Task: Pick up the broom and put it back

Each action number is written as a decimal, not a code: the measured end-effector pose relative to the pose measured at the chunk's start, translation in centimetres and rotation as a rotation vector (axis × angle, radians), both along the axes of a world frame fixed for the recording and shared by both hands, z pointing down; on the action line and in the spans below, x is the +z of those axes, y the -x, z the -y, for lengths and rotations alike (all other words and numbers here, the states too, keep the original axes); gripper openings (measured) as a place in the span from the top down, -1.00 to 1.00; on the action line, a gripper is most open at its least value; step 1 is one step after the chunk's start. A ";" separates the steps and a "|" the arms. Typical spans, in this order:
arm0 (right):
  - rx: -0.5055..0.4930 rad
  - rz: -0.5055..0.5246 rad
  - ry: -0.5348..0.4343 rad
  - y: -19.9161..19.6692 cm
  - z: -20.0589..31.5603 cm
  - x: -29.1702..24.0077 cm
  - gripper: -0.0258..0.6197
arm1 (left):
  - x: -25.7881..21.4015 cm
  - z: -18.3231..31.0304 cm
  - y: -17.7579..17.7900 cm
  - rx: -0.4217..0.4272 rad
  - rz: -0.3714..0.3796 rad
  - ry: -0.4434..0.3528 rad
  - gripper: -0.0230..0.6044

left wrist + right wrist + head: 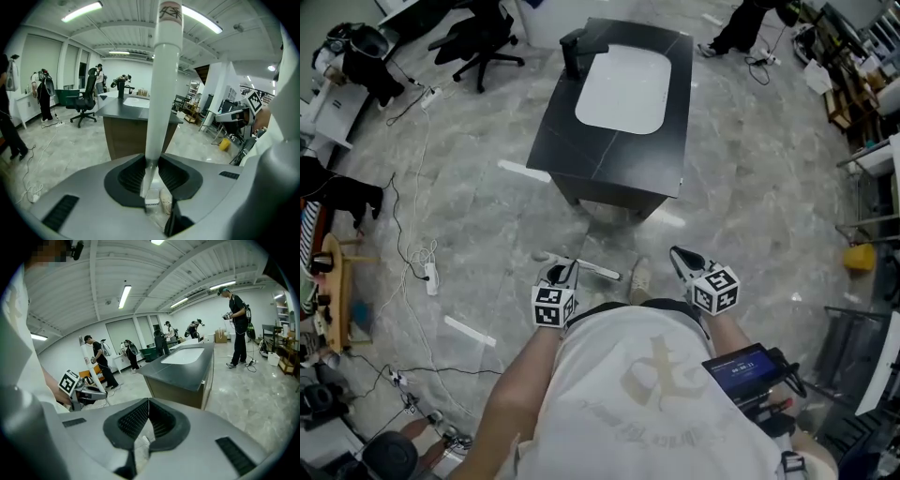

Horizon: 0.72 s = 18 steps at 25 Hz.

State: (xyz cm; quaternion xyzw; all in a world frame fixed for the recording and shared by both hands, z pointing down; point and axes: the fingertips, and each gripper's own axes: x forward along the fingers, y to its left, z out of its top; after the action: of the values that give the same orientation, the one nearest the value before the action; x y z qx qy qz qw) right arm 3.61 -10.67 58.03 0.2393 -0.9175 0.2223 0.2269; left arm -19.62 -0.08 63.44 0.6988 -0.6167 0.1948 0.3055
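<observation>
The left tongs (151, 165) clamp the white broom handle (164, 93), which stands upright between them; the right tongs (148, 401) are pressed together on nothing, the dark table (187, 366) ahead

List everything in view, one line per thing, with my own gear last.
table: one, black with a white inset top, middle of the floor
broom: one, white handle, upright between the left gripper's jaws
office chair: one, black, far left of the table
strips: three, white, flat on the floor around the table
bucket: one, yellow, right edge
power strip: one, white, on the floor at left
other people: several, dark clothes, far side of the room
left gripper: one, grey, shut on the broom
right gripper: one, grey, jaws together, empty
shirt: one, white, bottom of the head view
</observation>
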 end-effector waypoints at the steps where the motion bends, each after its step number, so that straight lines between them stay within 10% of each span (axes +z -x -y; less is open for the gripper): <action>1: 0.005 0.000 0.005 -0.4 0.5 0.2 0.87 | 0.4 0.5 -0.1 0.001 0.006 0.008 0.63; 18: 0.082 0.005 0.094 -5.9 4.4 3.0 0.87 | 6.2 8.1 -3.5 0.086 0.087 0.166 0.63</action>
State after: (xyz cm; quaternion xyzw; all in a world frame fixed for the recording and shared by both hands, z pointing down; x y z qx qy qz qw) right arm 9.53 -15.12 61.08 0.2653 -0.8960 0.2748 0.2264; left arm -16.17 -8.18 69.62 0.6880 -0.5805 0.2882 0.3267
